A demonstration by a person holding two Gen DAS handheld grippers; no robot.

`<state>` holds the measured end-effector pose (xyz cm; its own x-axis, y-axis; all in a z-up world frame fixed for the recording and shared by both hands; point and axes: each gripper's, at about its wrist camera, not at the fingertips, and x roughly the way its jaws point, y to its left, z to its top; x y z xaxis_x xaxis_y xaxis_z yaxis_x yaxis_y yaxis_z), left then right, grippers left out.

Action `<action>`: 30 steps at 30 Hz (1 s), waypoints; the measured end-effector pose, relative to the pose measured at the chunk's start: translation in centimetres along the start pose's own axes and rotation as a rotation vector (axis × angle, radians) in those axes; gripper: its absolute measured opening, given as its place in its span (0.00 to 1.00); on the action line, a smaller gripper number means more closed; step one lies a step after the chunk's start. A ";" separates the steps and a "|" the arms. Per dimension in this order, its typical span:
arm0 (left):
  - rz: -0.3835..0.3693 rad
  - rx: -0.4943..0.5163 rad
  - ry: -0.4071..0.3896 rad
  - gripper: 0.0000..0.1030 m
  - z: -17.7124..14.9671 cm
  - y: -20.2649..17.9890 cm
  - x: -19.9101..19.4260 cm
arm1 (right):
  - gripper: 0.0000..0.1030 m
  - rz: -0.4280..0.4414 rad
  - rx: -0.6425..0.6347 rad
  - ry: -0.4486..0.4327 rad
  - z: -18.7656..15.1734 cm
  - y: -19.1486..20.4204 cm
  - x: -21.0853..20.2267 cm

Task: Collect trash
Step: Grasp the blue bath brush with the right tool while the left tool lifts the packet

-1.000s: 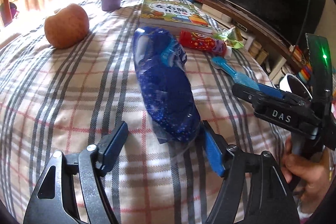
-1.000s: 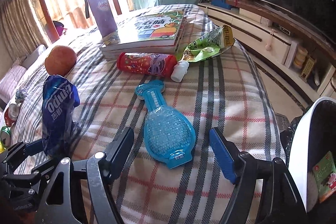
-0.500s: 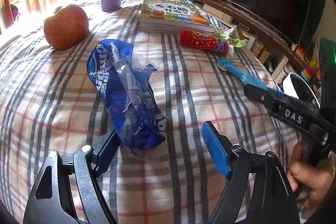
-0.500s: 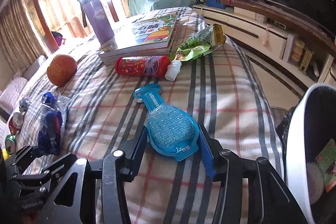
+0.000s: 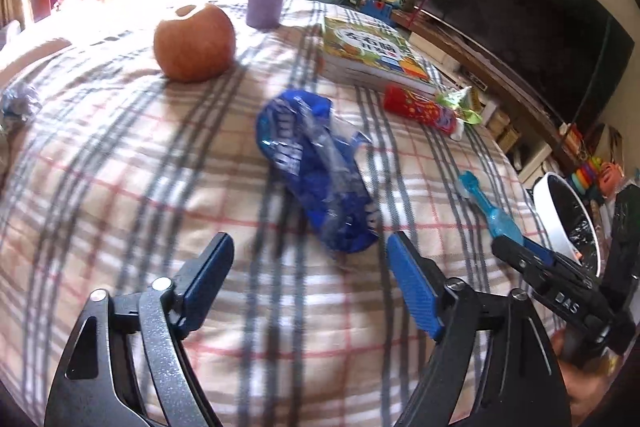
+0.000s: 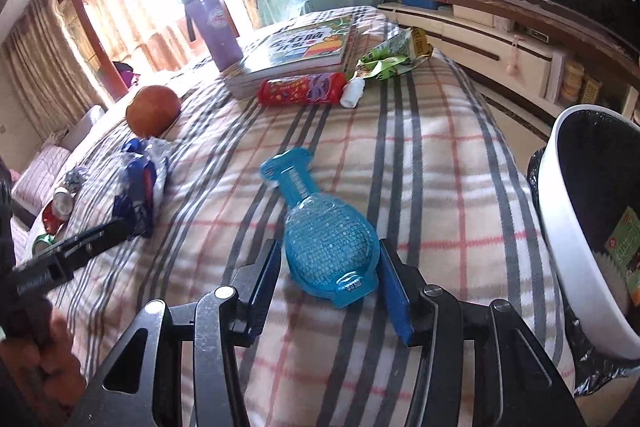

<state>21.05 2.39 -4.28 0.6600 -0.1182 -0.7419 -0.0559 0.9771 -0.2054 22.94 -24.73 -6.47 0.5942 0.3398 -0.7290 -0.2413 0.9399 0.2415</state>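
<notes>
Two hand-held grippers: left (image 5: 308, 259) spread, empty; right (image 6: 326, 277) clamped on blue pouch (image 6: 320, 239).

The white round trash bin (image 6: 560, 227) is cut off by the right wrist view's right edge. Crumpled shiny items (image 6: 66, 187) at the plaid-blanketed bed's (image 6: 420, 155) left edge are too small to identify. The left wrist view is motion-blurred.
</notes>
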 end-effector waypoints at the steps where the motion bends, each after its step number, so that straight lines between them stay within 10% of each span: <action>1: 0.009 0.001 0.002 0.83 0.1 0.1 0.1 | 0.52 0.002 -0.005 0.002 -0.1 0.1 -0.1; 4: 0.009 -0.004 0.027 0.83 0.6 -0.2 1.0 | 0.67 0.018 -0.018 0.002 -0.2 0.3 -0.3; 12: 0.071 0.030 0.002 0.84 2.4 -1.7 3.5 | 0.68 -0.010 -0.063 -0.017 0.3 0.4 -0.5; 15: 0.072 0.038 0.015 0.55 2.6 -1.3 4.5 | 0.67 -0.026 -0.082 -0.022 0.5 0.4 -0.2; 19: 0.031 0.051 0.025 0.35 2.5 -0.9 4.7 | 0.66 -0.031 -0.100 0.004 0.6 0.3 0.6; 30: -0.189 0.212 0.111 0.34 0.6 -4.4 2.2 | 0.60 -0.042 -0.135 0.001 1.0 0.7 0.8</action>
<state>23.22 -2.06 -4.65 0.5569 -0.3084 -0.7712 0.2256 0.9498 -0.2169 24.04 -23.82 -6.22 0.6053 0.3005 -0.7371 -0.3173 0.9404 0.1228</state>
